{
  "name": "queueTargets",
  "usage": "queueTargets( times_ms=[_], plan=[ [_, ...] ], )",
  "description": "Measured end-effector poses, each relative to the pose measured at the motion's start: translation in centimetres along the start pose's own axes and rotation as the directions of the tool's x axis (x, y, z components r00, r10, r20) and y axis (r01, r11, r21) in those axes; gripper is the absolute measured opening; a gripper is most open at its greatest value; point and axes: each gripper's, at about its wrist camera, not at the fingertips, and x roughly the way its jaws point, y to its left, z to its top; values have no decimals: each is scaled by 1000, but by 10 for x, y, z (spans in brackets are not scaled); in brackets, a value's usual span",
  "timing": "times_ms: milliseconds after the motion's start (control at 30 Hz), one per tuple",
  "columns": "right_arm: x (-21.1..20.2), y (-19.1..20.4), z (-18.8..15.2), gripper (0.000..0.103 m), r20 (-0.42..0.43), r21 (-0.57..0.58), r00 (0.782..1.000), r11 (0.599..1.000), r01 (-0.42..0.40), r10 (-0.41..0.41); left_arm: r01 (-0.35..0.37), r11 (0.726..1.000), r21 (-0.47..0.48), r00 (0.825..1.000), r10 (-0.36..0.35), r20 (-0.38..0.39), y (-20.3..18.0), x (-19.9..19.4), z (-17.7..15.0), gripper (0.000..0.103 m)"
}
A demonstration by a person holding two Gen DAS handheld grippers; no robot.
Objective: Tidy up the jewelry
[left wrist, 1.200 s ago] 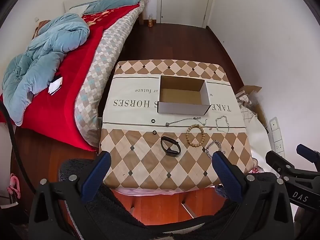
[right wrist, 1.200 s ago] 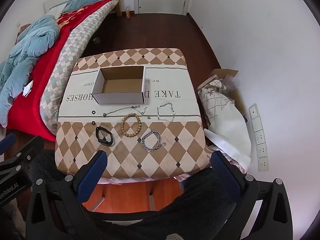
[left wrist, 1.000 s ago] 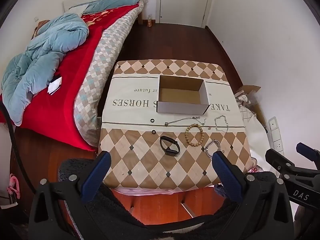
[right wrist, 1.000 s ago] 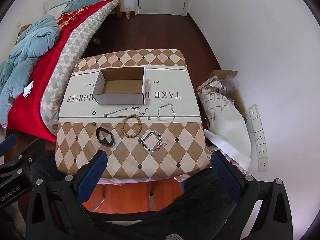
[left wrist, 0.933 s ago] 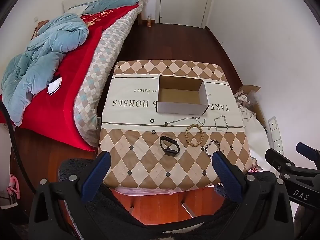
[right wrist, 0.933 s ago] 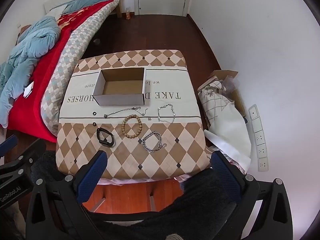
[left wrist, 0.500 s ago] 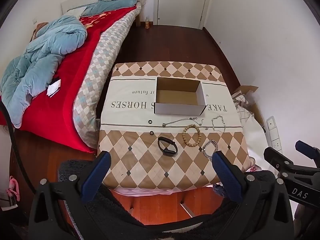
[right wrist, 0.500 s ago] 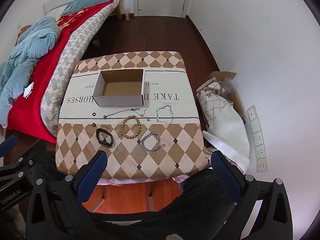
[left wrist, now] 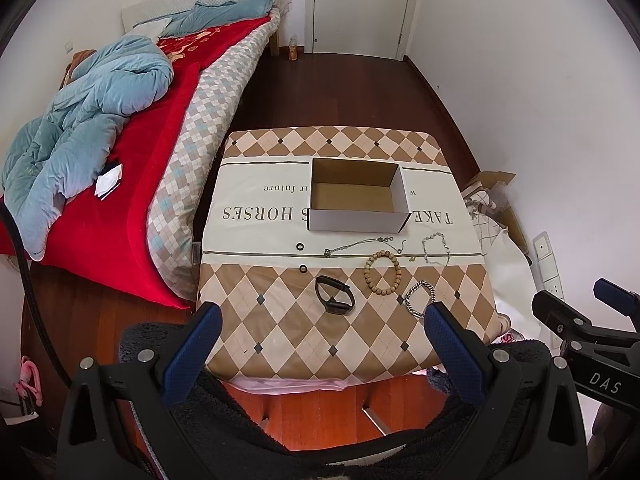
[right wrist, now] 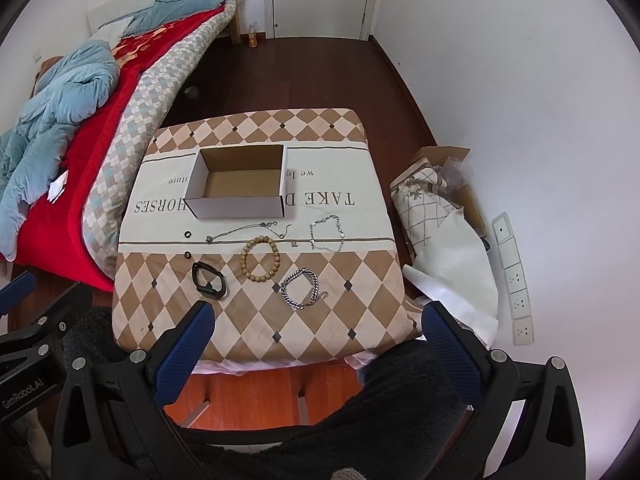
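An empty cardboard box (left wrist: 358,196) (right wrist: 240,188) stands on a checked tablecloth (left wrist: 280,328) (right wrist: 248,320). In front of it lie a black band (left wrist: 334,294) (right wrist: 209,280), a wooden bead bracelet (left wrist: 382,267) (right wrist: 260,259), a silver chain bracelet (left wrist: 419,299) (right wrist: 302,288), a thin necklace (left wrist: 362,243) (right wrist: 244,230), a silver chain (left wrist: 435,242) (right wrist: 327,232) and two small black rings (left wrist: 300,246) (right wrist: 187,234). My left gripper (left wrist: 322,354) and right gripper (right wrist: 318,350) are both open and empty, held high above the near table edge.
A bed with a red cover (left wrist: 112,208) and a blue duvet (left wrist: 80,128) runs along the left. A box and white bag (right wrist: 444,216) lie on the floor at the right, by wall sockets (right wrist: 514,280). A closed door (left wrist: 360,4) is at the back.
Both grippers have drifted slightly back and up, so the table sits a little farther off in both views. Nothing on the table has moved.
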Motion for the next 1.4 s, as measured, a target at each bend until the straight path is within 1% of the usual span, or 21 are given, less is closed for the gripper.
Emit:
queueTargets(
  times_ms=[1400],
  plan=[
    [-4, -3, 1, 103, 9, 4, 1000, 1000, 3, -3, -12, 1000, 18, 1000, 12, 11, 1, -7, 6, 103]
  ],
)
